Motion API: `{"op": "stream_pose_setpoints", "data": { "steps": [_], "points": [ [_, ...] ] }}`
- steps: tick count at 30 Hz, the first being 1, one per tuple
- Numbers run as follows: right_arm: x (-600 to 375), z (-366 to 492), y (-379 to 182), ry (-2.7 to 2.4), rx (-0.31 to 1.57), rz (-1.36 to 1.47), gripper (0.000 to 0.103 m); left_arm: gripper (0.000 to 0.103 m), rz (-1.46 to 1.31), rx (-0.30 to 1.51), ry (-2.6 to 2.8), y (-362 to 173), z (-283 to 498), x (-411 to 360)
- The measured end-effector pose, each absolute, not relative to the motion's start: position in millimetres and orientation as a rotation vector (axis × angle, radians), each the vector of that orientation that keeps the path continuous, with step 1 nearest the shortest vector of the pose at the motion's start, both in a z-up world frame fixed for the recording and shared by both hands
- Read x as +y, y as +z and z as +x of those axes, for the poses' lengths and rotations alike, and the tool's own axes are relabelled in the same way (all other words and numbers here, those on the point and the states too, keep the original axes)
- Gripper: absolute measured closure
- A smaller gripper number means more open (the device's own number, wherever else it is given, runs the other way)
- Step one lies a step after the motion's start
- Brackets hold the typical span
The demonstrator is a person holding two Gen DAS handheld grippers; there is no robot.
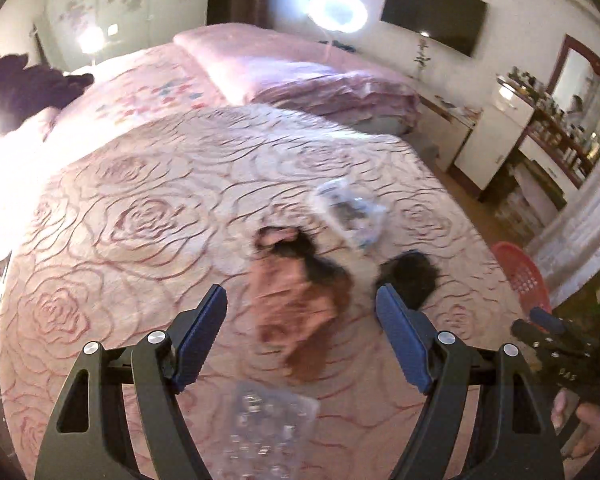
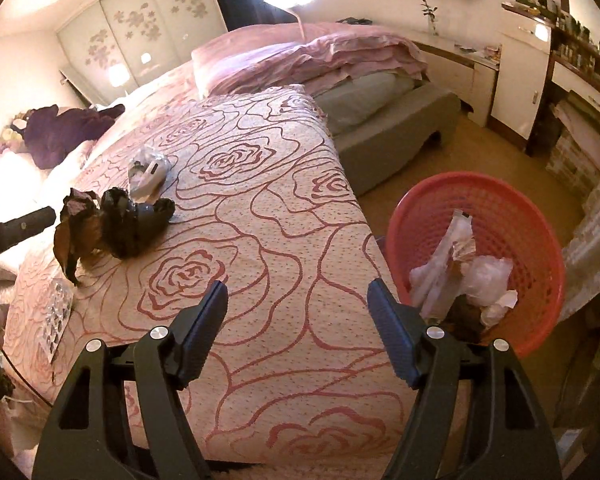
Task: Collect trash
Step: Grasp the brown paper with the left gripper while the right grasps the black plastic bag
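Our left claw (image 1: 300, 300) hangs wide open and empty over the bed (image 1: 140, 208), and between its fingers we see a crumpled brown paper (image 1: 296, 312) lying on the rose-patterned cover. Just beyond it sit a black scrap (image 1: 410, 276) and a clear plastic bag (image 1: 348, 212); another clear wrapper (image 1: 260, 420) lies nearer us, below the fingers. This view is smeared, so we take the brown piece for paper, but it could be foil.

Our right claw (image 2: 298, 300) is also spread and holding nothing, its fingers apart over the edge of the bed. Beside it on the floor stands the red basket (image 2: 540, 240), already holding white wrappers (image 2: 480, 276). We judge it is set just by the bed so each piece has only a short way to go. The remaining trash lies well apart from the basket, on the bed's far side in the right view.
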State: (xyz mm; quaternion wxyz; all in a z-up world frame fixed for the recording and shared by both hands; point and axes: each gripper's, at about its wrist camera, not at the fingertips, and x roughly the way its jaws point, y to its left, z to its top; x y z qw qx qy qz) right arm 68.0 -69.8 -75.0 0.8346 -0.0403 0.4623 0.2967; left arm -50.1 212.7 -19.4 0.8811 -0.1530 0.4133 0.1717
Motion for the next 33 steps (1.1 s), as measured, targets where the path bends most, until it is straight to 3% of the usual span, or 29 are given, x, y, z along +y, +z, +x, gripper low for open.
{"op": "stream_pose_setpoints", "data": {
  "steps": [13,16,18,33],
  "points": [
    [-49,66,-72,0.648,0.983,-0.13,0.033,0.03,-0.395,0.931,0.304,-54,-27,231],
    [-45,66,-73,0.652,0.992,-0.135,0.033,0.05,-0.402,0.943,0.295,-58,-25,233],
    [-40,66,-73,0.657,0.997,-0.14,0.033,0.053,-0.412,0.939,0.294,-59,-25,235],
    [46,62,-65,0.823,0.963,-0.256,0.032,0.055,-0.45,0.796,0.325,-17,-57,251]
  ]
}}
